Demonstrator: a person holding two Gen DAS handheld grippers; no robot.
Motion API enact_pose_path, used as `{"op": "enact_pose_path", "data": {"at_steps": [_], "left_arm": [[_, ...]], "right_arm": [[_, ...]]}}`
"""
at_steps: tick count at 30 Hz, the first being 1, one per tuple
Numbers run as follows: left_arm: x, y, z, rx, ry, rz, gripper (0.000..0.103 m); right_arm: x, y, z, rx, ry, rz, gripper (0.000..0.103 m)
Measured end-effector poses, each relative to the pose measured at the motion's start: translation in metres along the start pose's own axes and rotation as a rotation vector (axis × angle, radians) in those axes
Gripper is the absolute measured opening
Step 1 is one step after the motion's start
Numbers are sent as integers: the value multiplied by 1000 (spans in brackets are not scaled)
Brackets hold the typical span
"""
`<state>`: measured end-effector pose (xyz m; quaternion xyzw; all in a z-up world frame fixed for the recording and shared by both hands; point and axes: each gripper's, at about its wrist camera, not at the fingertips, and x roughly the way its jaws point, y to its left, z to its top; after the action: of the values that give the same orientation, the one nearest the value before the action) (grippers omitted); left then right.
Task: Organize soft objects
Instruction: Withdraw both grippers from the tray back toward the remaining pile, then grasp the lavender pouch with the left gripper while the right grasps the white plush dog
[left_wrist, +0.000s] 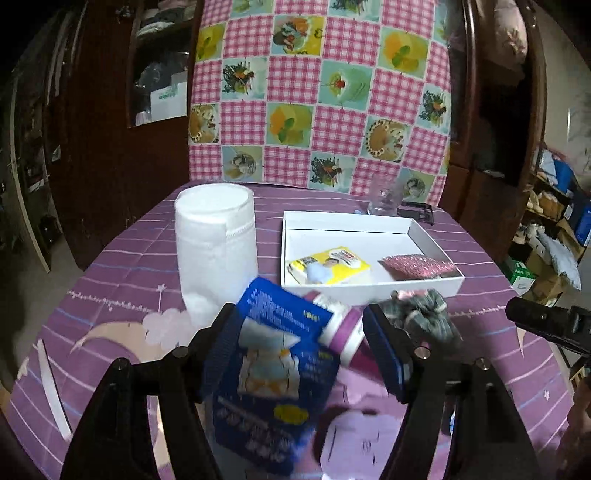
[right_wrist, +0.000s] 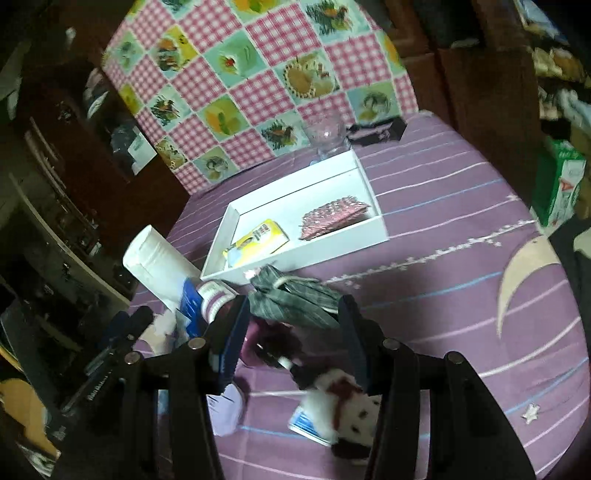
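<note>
A white tray (left_wrist: 369, 290) on the purple cloth holds a yellow tissue pack (left_wrist: 332, 264) and a pink glittery scrub pad (left_wrist: 417, 266). My left gripper (left_wrist: 303, 347) is open wide, with a blue packet (left_wrist: 273, 369) lying between its fingers, leaning on the left finger. A white-and-purple bottle (left_wrist: 343, 328) and a grey plaid scrunchie (left_wrist: 424, 317) lie just beyond. My right gripper (right_wrist: 291, 332) is open above the scrunchie (right_wrist: 295, 299), with a white plush toy (right_wrist: 347, 413) under it. The tray (right_wrist: 306, 258), the pack (right_wrist: 258, 238) and the pad (right_wrist: 332, 218) show beyond.
A white fabric roll (left_wrist: 216, 251) stands left of the tray. A clear glass (left_wrist: 384, 195) and a black object (left_wrist: 417, 212) sit behind the tray. A checked pink cloth (left_wrist: 317, 92) hangs behind the table. Boxes (left_wrist: 546, 266) crowd the floor at right.
</note>
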<state>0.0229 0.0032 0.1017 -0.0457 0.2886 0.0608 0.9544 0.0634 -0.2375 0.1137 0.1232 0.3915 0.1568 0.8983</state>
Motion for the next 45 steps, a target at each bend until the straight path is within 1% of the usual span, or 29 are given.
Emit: {"op": "enact_pose_path", "data": {"at_steps": [3, 5, 7, 8, 9, 10, 11, 13, 15, 17, 22, 26, 30, 31, 34, 35, 39, 40, 42, 44, 45], "left_arm": [[-6, 1, -14, -15, -7, -32, 70], [-5, -1, -23, -15, -16, -46, 70], [0, -4, -36, 16, -28, -48, 70], [3, -5, -41, 30, -21, -40, 70], [7, -7, -44, 50, 2, -27, 70], [10, -8, -44, 58, 25, -30, 70], [11, -6, -45, 43, 41, -64, 70], [12, -4, -46, 10, 63, -104, 70], [12, -4, -47, 2, 74, -119, 70], [11, -5, -48, 3, 70, -118, 70], [13, -14, -53, 41, 78, -142, 70], [12, -24, -58, 91, 90, -195, 70], [9, -31, -60, 130, 97, -228, 70], [10, -32, -61, 136, 102, -228, 70], [14, -35, -63, 150, 126, -183, 70], [16, -34, -63, 148, 138, -180, 70], [22, -30, -64, 134, 186, -149, 70], [23, -30, -64, 133, 196, -145, 70], [23, -29, -65, 126, 221, -148, 70], [26, -30, -67, 135, 258, -150, 70], [27, -31, -68, 138, 270, -150, 70]], "right_arm": [[-12, 3, -18, -81, -80, -51, 51], [-15, 3, -26, -102, -101, -61, 51], [-12, 0, -35, -93, -91, -87, 52], [-9, -1, -38, -92, -76, -119, 52], [-7, -1, -40, -97, -70, -136, 52], [-5, 0, -42, -103, -66, -149, 52], [-6, 1, -42, -106, -64, -151, 52], [-9, 2, -43, -103, -75, -128, 52], [-13, 2, -45, -100, -88, -126, 52], [-15, 3, -47, -96, -97, -130, 53], [-8, 7, -50, -102, -58, -133, 54], [-5, 7, -52, -111, -44, -138, 54], [-3, 9, -54, -125, -29, -140, 54], [-3, 9, -54, -128, -26, -142, 54], [-1, 9, -55, -129, -5, -152, 54], [0, 8, -55, -126, 2, -155, 54], [0, -3, -69, -94, 39, -157, 54], [0, -5, -74, -97, 48, -173, 54], [-2, -2, -79, -136, 28, -210, 54], [2, 1, -80, -158, 41, -223, 54], [5, 2, -81, -169, 46, -245, 54]]}}
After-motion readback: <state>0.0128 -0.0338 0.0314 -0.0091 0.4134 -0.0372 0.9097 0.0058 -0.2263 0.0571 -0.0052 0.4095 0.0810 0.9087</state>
